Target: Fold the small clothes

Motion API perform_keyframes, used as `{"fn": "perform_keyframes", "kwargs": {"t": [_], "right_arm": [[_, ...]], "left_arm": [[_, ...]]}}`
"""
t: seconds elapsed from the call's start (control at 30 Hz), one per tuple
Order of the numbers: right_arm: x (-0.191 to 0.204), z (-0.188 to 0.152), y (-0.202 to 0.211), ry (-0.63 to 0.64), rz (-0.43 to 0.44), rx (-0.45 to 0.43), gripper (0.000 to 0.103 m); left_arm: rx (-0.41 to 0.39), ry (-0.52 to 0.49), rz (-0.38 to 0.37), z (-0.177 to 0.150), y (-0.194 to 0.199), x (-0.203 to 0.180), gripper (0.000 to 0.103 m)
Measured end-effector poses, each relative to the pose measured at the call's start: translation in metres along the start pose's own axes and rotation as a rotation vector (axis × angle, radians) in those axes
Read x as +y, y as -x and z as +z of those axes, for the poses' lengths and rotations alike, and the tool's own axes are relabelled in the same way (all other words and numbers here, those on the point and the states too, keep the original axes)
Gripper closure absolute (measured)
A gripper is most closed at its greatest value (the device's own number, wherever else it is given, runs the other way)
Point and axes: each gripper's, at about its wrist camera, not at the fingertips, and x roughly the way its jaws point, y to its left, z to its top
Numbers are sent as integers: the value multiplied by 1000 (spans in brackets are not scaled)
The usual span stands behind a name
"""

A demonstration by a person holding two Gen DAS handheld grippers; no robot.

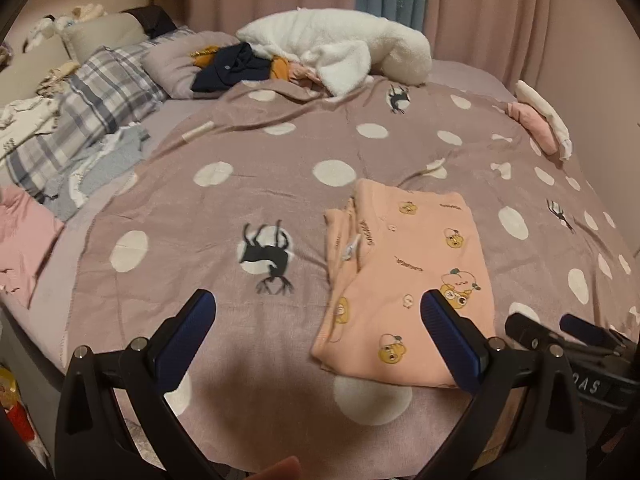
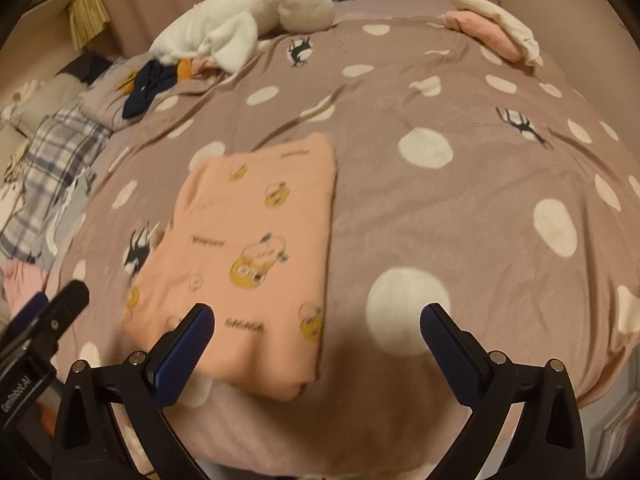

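A small peach garment (image 1: 404, 280) printed with yellow cartoon bears lies folded into a flat rectangle on the dotted mauve bedspread (image 1: 224, 208). My left gripper (image 1: 316, 304) hovers above its near left edge, open wide, nothing between its blue pads. The right gripper (image 1: 568, 332) shows at the far right of that view. In the right wrist view the same garment (image 2: 248, 248) lies ahead and to the left. My right gripper (image 2: 316, 316) stands open over its near right corner and the bedspread (image 2: 460, 220), holding nothing. The left gripper's fingers (image 2: 60, 304) show at the left edge.
A folded pink and white stack (image 1: 540, 120) sits at the bed's far right edge. A white fleece (image 1: 340, 48) and dark and orange clothes (image 1: 232, 66) are heaped at the far side. Plaid pillows (image 1: 92, 112) and loose garments (image 1: 24, 232) lie to the left.
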Motion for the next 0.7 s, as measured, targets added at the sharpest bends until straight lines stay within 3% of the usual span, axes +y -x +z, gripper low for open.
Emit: {"fn": "perform_keyframes", "kwargs": {"t": [0.1,0.23,0.5,0.63,0.7], "right_arm": [[4,-3,6,12,12,-4,1],[6,-4,18,17,-40,-50,1],[4,-8,28,-8,-64,-85,1],[4,-16,33,-13,-85,-115,1],[5,-20,34,-13,-82,-119,1]], "left_arm": [[-24,34,-10,-2,8,5,0],[-29,57,-39,-1,13,8,0],[-34,-13,-11,-8,19,-6,0],[-76,-41,-28,-17,28,-11,0],[-54,-40,-48,-20,27,-11,0]]}}
